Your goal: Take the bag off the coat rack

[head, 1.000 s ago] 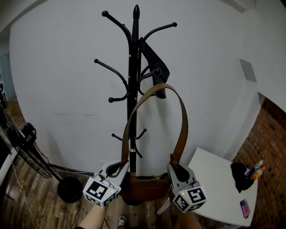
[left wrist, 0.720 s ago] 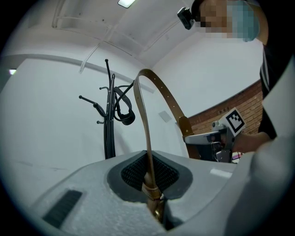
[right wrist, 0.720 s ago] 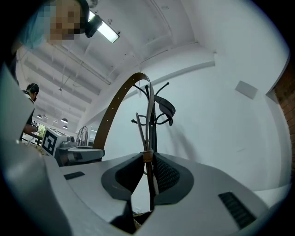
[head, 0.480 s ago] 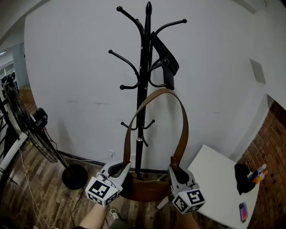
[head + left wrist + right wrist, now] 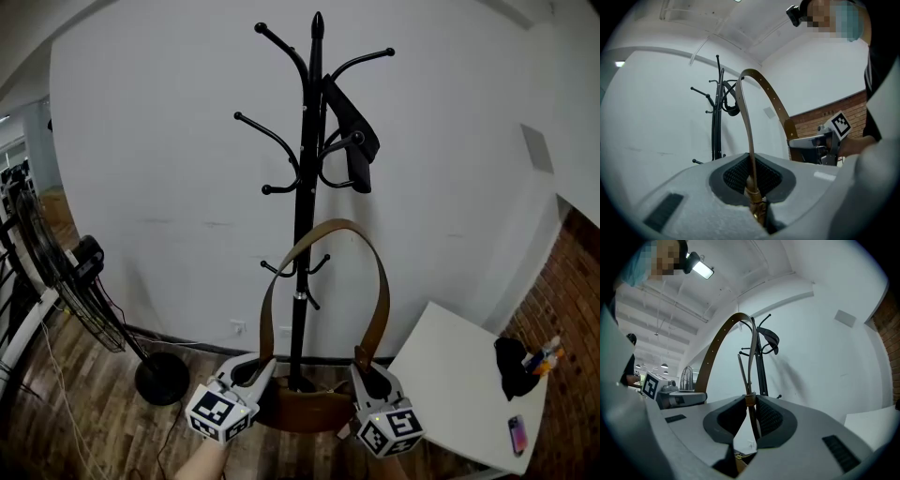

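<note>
the left tongs (image 5: 751,178) are closed tight on the left end of the brown strap (image 5: 330,227), just above a brass ring. the right tongs (image 5: 751,412) are clamped on the strap's other end, at a small leather keeper, their pads a little apart around it. between the two, the strap stands up in a tall arch. the brown bag (image 5: 305,411) hangs low under both tongs, which partly hide it in the head view. the arch is in front of the black coat rack (image 5: 307,197). in the head view it crosses the pole and the lowest hooks, but in the left gripper view the rack stands farther back. so the strap looks free of the hooks, though the overlap makes that hard to be sure of. a black item (image 5: 354,142) hangs on an upper hook. a standing fan (image 5: 66,281) is at the left on the wooden floor (image 5: 103,422). a white tabletop (image 5: 450,375) at the right carries a dark bundle (image 5: 513,367) and a phone (image 5: 517,434).
</note>
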{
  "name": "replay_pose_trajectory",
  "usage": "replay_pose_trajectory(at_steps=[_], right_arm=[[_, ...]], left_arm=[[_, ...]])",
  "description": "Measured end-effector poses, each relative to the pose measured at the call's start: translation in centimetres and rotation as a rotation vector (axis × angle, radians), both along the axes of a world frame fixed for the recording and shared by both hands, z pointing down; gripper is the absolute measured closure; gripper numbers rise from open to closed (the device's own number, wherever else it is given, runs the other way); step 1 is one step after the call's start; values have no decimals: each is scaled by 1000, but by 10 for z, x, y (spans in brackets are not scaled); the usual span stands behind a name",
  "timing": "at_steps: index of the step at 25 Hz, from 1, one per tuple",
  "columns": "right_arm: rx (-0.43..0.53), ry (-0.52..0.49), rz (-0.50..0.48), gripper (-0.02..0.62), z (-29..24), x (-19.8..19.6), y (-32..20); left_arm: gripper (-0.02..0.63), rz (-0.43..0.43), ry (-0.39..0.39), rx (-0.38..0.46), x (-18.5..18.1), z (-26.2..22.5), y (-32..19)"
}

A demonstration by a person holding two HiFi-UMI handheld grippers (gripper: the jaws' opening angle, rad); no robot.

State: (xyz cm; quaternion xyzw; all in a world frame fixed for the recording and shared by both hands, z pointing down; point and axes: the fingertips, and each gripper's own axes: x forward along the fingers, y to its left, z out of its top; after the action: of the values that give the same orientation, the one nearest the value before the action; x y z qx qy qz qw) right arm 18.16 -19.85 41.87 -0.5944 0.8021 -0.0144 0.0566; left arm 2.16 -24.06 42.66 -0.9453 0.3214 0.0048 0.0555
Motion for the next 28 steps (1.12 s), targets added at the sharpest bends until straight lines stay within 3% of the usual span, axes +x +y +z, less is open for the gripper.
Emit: replay_pose_trajectory(at_steps=[8,28], right_arm=[[-25,-5,83,534,11,-34,9],[-92,-20,246,534,45,-111,54]], left_arm=[[589,71,-4,-60,-29,12,1],[589,232,-43,-99,-94,39,23]])
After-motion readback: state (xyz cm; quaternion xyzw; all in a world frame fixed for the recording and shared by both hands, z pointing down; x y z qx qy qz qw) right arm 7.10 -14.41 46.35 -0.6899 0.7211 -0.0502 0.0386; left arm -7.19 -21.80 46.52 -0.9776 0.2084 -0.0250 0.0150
